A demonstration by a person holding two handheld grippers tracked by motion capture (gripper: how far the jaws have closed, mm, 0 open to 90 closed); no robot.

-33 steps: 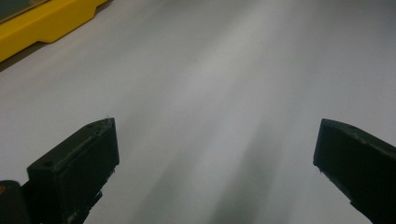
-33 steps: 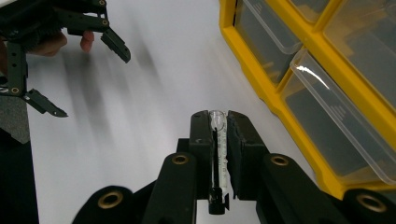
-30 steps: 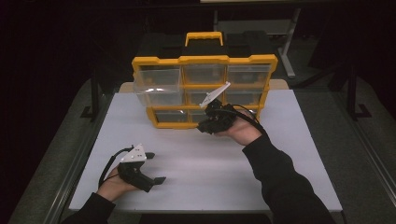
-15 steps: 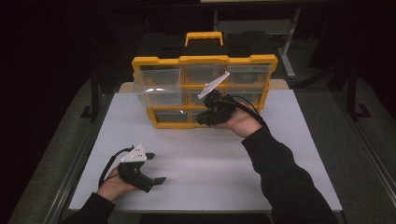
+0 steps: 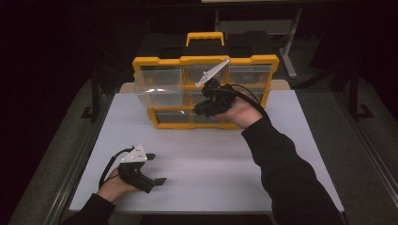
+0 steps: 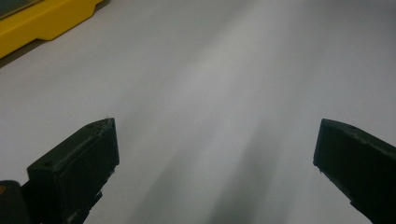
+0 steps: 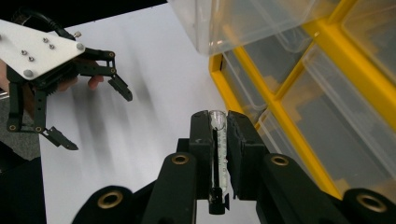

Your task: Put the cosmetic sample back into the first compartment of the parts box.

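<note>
The right tongs (image 7: 218,140) are clamped on a small clear plastic tube (image 7: 218,122), which stands upright between the two black jaws with its open top poking just above them; in the right gripper view the tube looks to have something pale inside, though what it is cannot be told. In the high view the right tongs (image 5: 205,108) are held up in front of the yellow-framed organiser case with clear plastic drawers (image 5: 155,63), which stands upright at the far side of the white counter (image 5: 211,159), and they sit level with its middle column of drawers. One clear upper-left drawer (image 5: 157,91) stands pulled out of the frame, jutting forward over the counter; in the right gripper view that same drawer (image 7: 233,23) hangs above and beyond the tube, apart from it. The left tongs (image 5: 156,168) rest low over the near left part of the counter, well apart from the case, with a black cable looping from them. Their jaws stand wide apart with nothing between them, as the left gripper view shows with bare counter (image 6: 210,93) in the gap and a corner of the yellow case (image 6: 46,21) at the top left.
</note>
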